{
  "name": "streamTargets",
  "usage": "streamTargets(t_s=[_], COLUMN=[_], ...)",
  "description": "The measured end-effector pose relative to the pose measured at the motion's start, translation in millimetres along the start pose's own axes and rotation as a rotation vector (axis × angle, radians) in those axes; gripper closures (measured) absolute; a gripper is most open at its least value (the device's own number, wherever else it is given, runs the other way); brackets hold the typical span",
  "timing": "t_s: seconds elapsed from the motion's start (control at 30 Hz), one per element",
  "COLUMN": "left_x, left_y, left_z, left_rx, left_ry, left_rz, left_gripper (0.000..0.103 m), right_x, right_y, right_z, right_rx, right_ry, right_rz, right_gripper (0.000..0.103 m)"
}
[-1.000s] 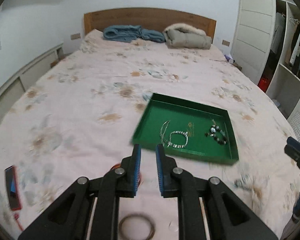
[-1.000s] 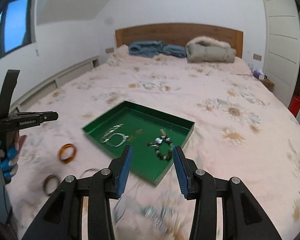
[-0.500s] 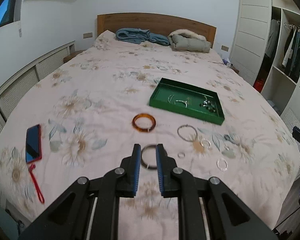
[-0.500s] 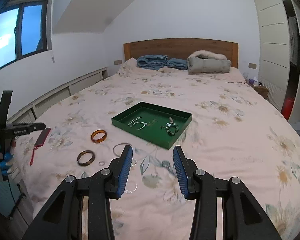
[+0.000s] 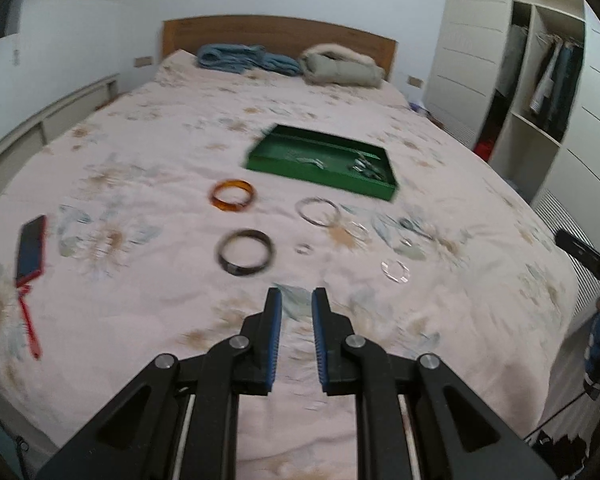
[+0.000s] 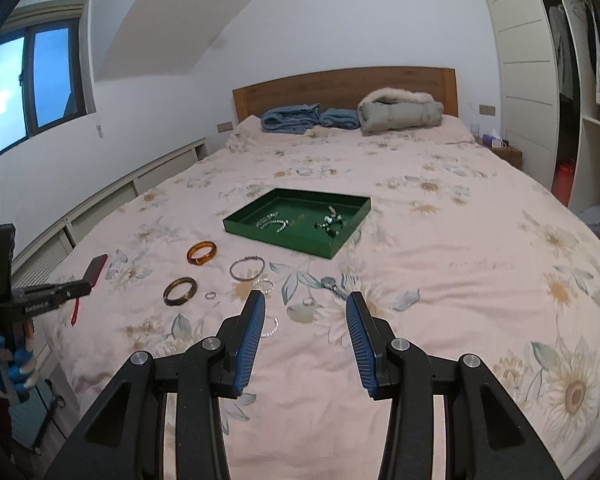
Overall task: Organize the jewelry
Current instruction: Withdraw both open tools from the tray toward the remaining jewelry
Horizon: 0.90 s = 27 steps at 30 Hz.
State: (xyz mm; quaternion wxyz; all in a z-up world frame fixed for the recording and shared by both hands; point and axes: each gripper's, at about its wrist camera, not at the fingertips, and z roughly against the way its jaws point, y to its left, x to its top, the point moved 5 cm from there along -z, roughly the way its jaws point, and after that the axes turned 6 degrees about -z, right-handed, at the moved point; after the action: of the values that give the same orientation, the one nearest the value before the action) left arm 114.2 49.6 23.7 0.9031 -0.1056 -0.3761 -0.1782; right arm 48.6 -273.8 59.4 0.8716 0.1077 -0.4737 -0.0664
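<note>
both grippers hang over the near edge of the bed (image 6: 440, 248), holding nothing. the right gripper (image 6: 305, 300) has its jaws well apart; the left gripper (image 5: 293, 295) has its jaws apart only by a narrow gap. the tray (image 6: 342, 240) sits mid-bed with a chain and a beaded piece already in it. loose pieces lie between tray and grippers: amber bangle (image 6: 201, 252), dark bangle (image 6: 180, 290), silver bangle (image 6: 247, 268), small ring (image 6: 209, 295), and a clear ring (image 5: 395, 270) to the right.

the step in hand looks like choosing and reaching for the next loose piece. the dark bangle is nearest the left gripper; i would widen the jaws first, come down with one finger inside the hoop and one outside, and pinch the band, since the soft sheet will give and let it tip.

the left view is blurred, so the tray's contents smear there. a few tiny pieces near the right gripper's fingers are too small to name, one partly behind the left finger. the red phone (image 5: 31, 249) is not part of the job.
</note>
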Motion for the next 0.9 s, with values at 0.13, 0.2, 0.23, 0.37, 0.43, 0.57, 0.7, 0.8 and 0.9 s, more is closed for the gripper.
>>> streamTargets(t_s=[0.13, 0.2, 0.23, 0.37, 0.43, 0.57, 0.7, 0.8, 0.9], left_x=[-7, -8, -8, -5, -2, 3, 7, 12, 19], left_y=[-28, -42, -50, -71, -79, -96, -110, -119, -128], left_z=[-29, -44, -53, -81, -94, -121, -144, -155, -166], left_rx=[-0.065, -0.092, -0.100, -0.144, -0.167, -0.221, -0.239, -0.233, -0.208], left_ry=[0.044, 0.066, 0.080, 0.120, 0.138, 0.181, 0.209, 0.209, 0.202], left_rz=[-0.031, -0.047, -0.059, -0.079, -0.086, -0.099, -0.112, -0.139, -0.166], left_gripper=[0.087, 0.082, 0.082, 0.082, 0.082, 0.082, 0.082, 0.069, 0.061], right_x=[-11, -15, -17, -23, -26, -34, -40, -44, -47], right_y=[-10, -17, -21, -35, -40, -50, -58, -63, -68], right_z=[-11, -18, -22, -38, -46, -64, -79, -89, -99], right_rx=[-0.003, -0.001, 0.000, 0.002, 0.004, 0.008, 0.016, 0.021, 0.022], right_ry=[0.023, 0.036, 0.043, 0.071, 0.085, 0.115, 0.138, 0.154, 0.170], right_rz=[-0.012, -0.024, -0.032, -0.058, -0.066, -0.087, -0.106, -0.116, -0.123], right_gripper=[0.061, 0.061, 0.061, 0.061, 0.061, 0.061, 0.061, 0.061, 0.061])
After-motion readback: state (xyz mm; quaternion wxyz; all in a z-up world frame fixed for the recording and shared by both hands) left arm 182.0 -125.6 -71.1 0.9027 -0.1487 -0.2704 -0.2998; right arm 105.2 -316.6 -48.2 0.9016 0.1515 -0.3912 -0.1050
